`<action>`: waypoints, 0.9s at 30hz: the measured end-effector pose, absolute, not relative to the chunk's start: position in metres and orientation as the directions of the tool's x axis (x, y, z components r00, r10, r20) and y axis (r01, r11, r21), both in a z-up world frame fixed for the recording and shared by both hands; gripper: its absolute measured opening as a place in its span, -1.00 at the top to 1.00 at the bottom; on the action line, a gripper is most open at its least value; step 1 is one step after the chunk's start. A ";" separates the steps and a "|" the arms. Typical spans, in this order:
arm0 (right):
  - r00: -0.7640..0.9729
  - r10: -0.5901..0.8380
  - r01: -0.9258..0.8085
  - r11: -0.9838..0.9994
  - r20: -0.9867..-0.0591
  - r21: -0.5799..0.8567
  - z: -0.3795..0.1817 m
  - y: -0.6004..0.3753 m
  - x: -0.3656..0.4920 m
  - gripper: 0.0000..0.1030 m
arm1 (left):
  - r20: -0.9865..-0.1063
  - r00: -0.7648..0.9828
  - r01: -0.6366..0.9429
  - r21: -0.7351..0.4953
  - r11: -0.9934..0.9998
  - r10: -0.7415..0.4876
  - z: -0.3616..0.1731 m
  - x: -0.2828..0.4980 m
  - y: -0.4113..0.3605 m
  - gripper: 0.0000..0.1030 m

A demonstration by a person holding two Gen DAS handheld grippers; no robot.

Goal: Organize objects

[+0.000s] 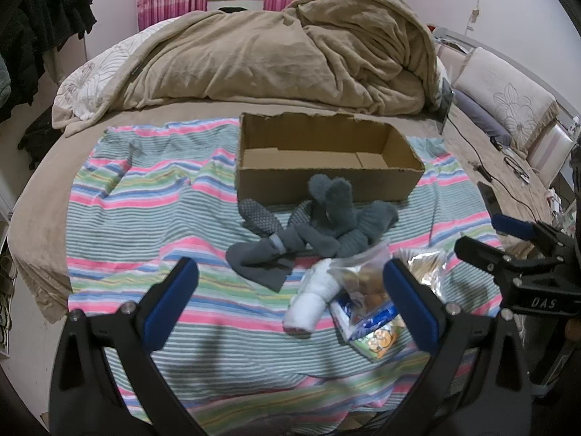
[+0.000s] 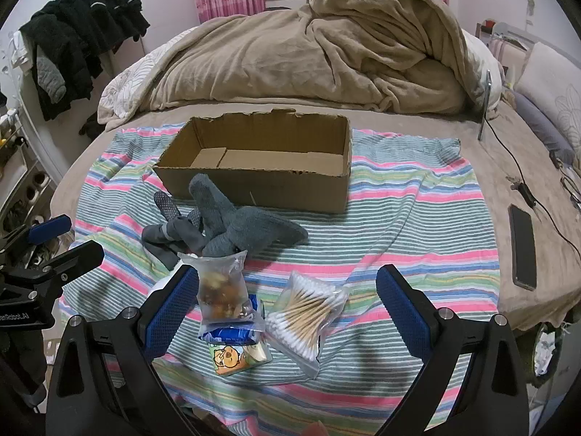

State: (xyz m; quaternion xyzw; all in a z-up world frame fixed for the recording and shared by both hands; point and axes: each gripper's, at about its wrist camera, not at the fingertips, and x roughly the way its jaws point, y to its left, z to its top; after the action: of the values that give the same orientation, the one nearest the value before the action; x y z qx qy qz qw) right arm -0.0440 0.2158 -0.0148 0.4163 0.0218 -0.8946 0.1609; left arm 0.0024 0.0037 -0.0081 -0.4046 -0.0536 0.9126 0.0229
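An empty open cardboard box (image 1: 328,178) (image 2: 261,181) stands on a striped cloth on the bed. In front of it lies a pile of grey socks (image 1: 308,229) (image 2: 221,225). Nearer lie a rolled white sock (image 1: 308,301), a clear snack bag (image 1: 363,276) (image 2: 221,287), a blue and green tissue pack (image 1: 374,330) (image 2: 236,345) and a bag of cotton swabs (image 2: 308,312). My left gripper (image 1: 290,294) is open and empty above the cloth, near the white sock. My right gripper (image 2: 287,298) is open and empty around the snack bag and the swabs.
A heaped beige blanket (image 2: 326,54) lies behind the box. A phone (image 2: 523,247) and cables (image 2: 523,181) lie on the bed to the right. Dark clothes (image 2: 83,36) hang at the left. The striped cloth (image 2: 399,218) spreads to the right of the box.
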 end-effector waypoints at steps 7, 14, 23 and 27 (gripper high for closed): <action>-0.600 -0.269 0.305 -0.948 -0.754 0.096 -0.018 0.217 -0.041 -0.94 | -0.740 -0.667 -0.001 -0.114 -0.993 0.086 -0.010 0.002 0.008 -0.99; -0.598 -0.271 0.306 -0.947 -0.754 0.097 -0.017 0.217 -0.042 -0.94 | -0.743 -0.663 -0.004 -0.117 -0.993 0.090 -0.010 0.002 0.008 -0.99; -0.598 -0.270 0.305 -0.947 -0.755 0.097 -0.018 0.216 -0.041 -0.94 | -0.743 -0.662 -0.005 -0.118 -0.993 0.092 -0.010 0.002 0.008 -0.99; -0.598 -0.271 0.306 -0.947 -0.755 0.097 -0.018 0.216 -0.041 -0.94 | -0.743 -0.663 -0.009 -0.120 -0.993 0.096 -0.010 0.002 0.008 -0.99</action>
State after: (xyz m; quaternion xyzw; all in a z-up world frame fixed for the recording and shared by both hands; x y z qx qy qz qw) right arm -0.0406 0.2158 -0.0177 0.4186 0.0211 -0.8935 0.1613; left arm 0.0022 0.0082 -0.0101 -0.4097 -0.0528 0.9102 0.0288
